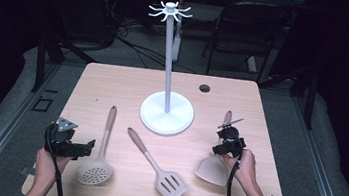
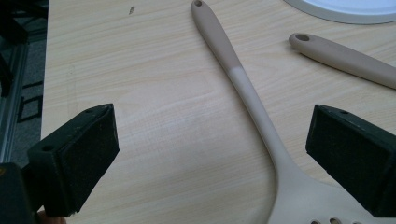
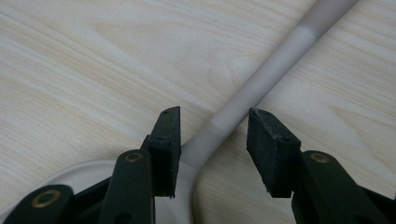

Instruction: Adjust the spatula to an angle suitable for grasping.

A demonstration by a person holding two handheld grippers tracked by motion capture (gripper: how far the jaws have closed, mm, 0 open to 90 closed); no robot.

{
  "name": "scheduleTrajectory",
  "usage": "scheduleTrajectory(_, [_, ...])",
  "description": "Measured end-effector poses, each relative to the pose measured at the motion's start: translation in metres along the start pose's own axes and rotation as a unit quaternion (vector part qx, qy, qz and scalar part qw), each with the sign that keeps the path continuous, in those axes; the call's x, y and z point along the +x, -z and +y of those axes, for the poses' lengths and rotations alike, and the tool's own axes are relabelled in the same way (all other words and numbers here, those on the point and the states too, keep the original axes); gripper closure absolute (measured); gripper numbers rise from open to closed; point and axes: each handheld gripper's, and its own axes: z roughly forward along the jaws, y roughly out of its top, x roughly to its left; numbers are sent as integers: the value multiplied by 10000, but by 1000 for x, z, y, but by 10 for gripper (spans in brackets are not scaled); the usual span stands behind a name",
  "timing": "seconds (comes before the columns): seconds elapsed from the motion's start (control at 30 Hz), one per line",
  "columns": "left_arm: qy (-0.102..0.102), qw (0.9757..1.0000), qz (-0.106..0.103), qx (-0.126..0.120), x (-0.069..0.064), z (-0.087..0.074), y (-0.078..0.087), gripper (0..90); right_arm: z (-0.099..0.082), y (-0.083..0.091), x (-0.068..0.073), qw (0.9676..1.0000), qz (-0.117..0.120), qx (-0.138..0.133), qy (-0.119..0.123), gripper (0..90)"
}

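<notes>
I saw the right gripper point(image 3: 212, 140) with jaws apart, straddling the neck of the beige solid silicone turner point(image 3: 261, 79) flat on the light wood tabletop point(image 1: 114, 80). Left gripper point(image 2: 210, 154) was wide open over the beige perforated skimmer point(image 2: 243, 88).

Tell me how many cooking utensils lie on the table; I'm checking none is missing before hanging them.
3. The skimmer lies by the left gripper, the slotted turner in front of the stand's base, and the solid turner beneath the right gripper.
</notes>
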Motion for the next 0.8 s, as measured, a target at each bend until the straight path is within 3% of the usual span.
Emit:
scheduleTrajectory(0.27, [-33, 10000, 9, -5, -1, 0, 1, 21, -2, 3, -4, 9998, 101, 135, 82, 564])
scheduleTrajectory(0.5, [-42, 10000, 23, -22, 0, 0, 1, 21, -5, -2, -4, 9999, 74, 52, -126, 510])
scheduleTrajectory(0.8, [-24, 10000, 6, -49, 1, 0, 2, 19, -3, -3, -1, 9998, 94, 158, 5, 602])
